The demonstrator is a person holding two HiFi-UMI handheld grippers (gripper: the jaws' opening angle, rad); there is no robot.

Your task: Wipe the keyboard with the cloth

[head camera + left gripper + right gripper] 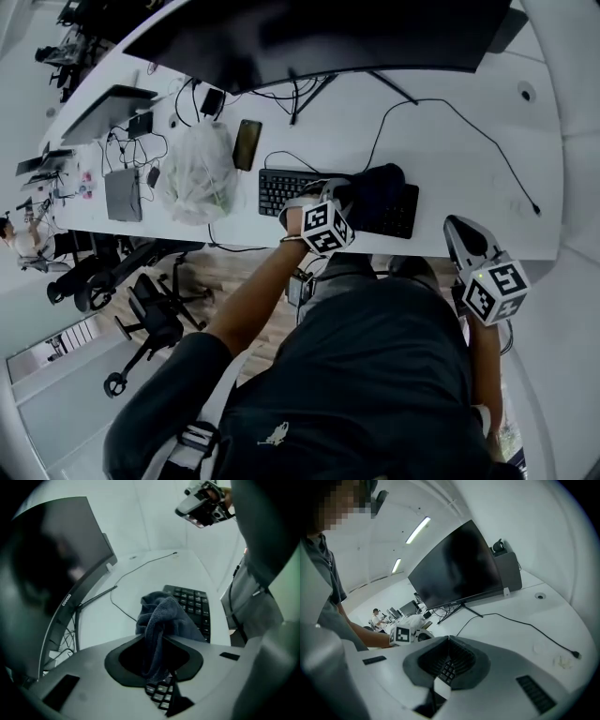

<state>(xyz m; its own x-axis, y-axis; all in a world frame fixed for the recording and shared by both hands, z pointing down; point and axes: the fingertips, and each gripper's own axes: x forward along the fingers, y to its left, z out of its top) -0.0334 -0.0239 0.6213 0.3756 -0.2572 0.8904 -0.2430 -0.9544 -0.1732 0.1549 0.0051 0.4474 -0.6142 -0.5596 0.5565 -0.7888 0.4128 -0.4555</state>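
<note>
Cloth (380,183): bunched over 3 o'clock end of keyboard (279,187), pinched fast in jaws of left gripper (156,638); right gripper (449,638) closed on nothing, off desk (450,159) edge at 4 o'clock of keyboard; could slip from that narrow pinch mid-stroke; could shove unheld keyboard toward 12 o'clock; could snag keycaps if pressed hard.

Keyboard (281,187): black. Cloth (161,613): plain dark blue-grey. Desk (450,159): white. Monitor (328,37): black. Cable (487,141): black. Bag (199,172): translucent white. Floor (272,281): brown wood planks. Left tool (158,637) and right tool (449,640): grey housings with black jaw recesses. Each carries a cube patterned with black-and-white square markers.
</note>
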